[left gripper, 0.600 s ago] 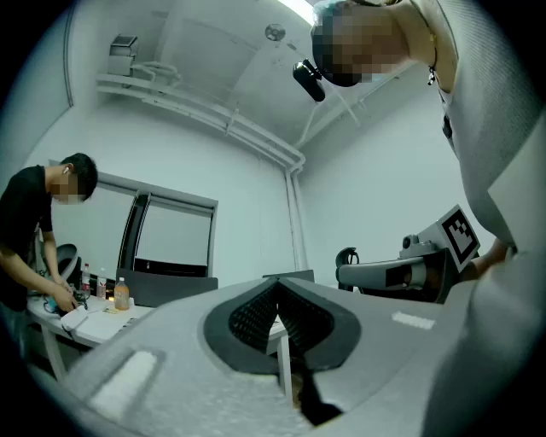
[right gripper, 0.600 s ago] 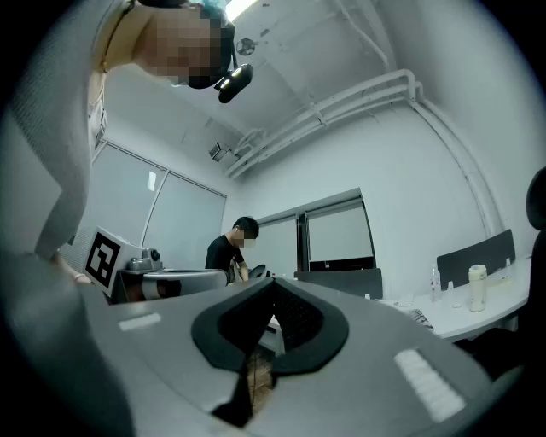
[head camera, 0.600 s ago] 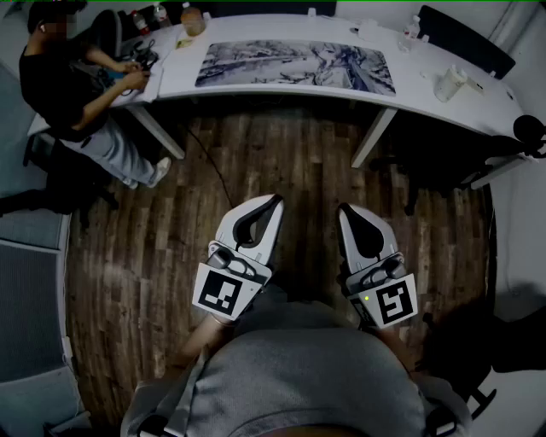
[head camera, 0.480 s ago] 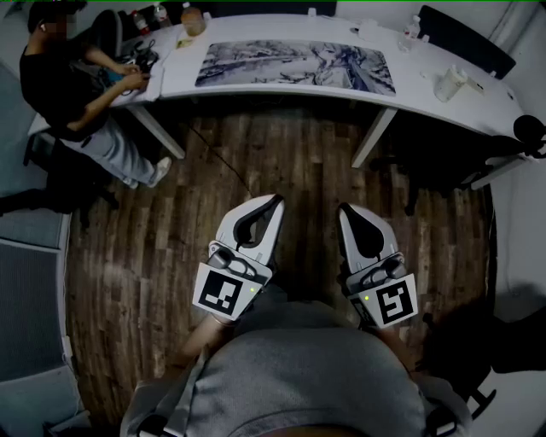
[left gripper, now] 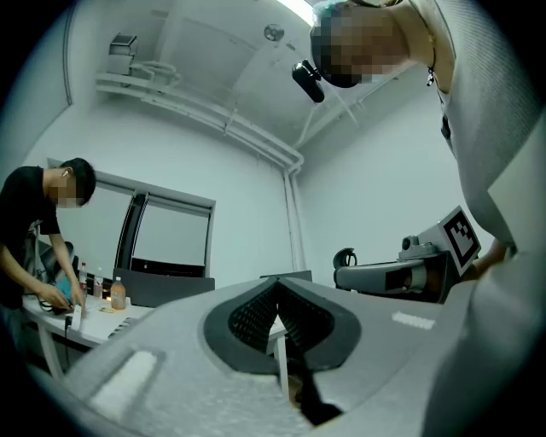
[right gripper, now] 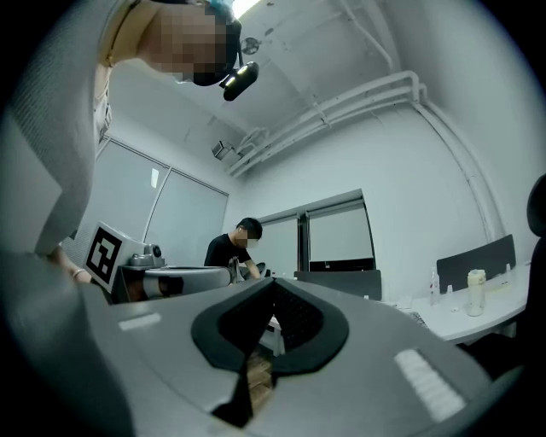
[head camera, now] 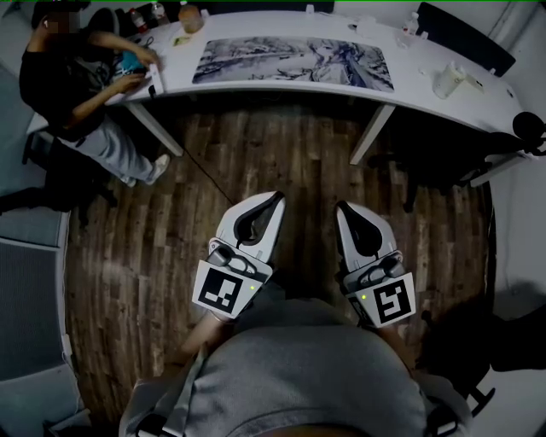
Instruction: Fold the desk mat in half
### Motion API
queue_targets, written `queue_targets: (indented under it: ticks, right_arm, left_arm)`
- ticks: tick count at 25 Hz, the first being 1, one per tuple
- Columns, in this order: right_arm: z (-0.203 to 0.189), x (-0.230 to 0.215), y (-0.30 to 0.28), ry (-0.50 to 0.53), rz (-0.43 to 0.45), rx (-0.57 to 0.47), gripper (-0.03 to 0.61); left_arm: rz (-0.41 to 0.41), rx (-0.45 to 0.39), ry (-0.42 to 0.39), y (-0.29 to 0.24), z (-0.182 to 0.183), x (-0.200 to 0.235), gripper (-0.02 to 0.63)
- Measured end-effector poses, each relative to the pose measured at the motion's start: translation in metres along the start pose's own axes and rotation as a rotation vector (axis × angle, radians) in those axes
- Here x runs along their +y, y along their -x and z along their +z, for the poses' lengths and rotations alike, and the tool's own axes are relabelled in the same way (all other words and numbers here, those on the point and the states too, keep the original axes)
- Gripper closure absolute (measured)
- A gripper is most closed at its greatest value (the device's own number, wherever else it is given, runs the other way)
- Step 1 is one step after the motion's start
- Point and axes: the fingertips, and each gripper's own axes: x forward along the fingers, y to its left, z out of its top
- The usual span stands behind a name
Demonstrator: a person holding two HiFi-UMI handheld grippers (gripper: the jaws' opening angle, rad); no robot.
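The desk mat (head camera: 294, 61), printed with a grey-and-white picture, lies flat and unfolded on the long white table (head camera: 435, 107) at the top of the head view. Both grippers hover over the wooden floor, well short of the table and pointing toward it. My left gripper (head camera: 277, 198) is shut with nothing between its jaws; in its own view the ribbed pads (left gripper: 256, 316) meet at the tip. My right gripper (head camera: 340, 207) is likewise shut and empty, its pads (right gripper: 294, 320) closed together. The two grippers are side by side, a hand's width apart.
A person in a black top (head camera: 64, 81) sits at the table's left end, handling items there. Bottles (head camera: 190, 19) stand at the back left, and a white container (head camera: 448, 83) on the right. A slanted table leg (head camera: 371, 135) and dark chairs (head camera: 465, 38) are near the table.
The seated person has reached an arm further across the table's left end. The table sits slightly higher in the head view. Both grippers stay shut and side by side.
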Motion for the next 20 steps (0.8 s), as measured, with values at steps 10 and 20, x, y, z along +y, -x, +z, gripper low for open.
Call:
queue_targets:
  ticks: [10,20]
  right_arm:
    - [0.011,0.012,0.008,-0.002,0.014,-0.023,0.577]
    - [0.010,0.037,0.037,0.006,0.046,-0.009,0.577]
  left_arm:
    - [0.047,-0.006,-0.008,0.017,0.010,0.003,0.614]
    - [0.091,0.002,-0.024,0.049,0.016,-0.016,0.614]
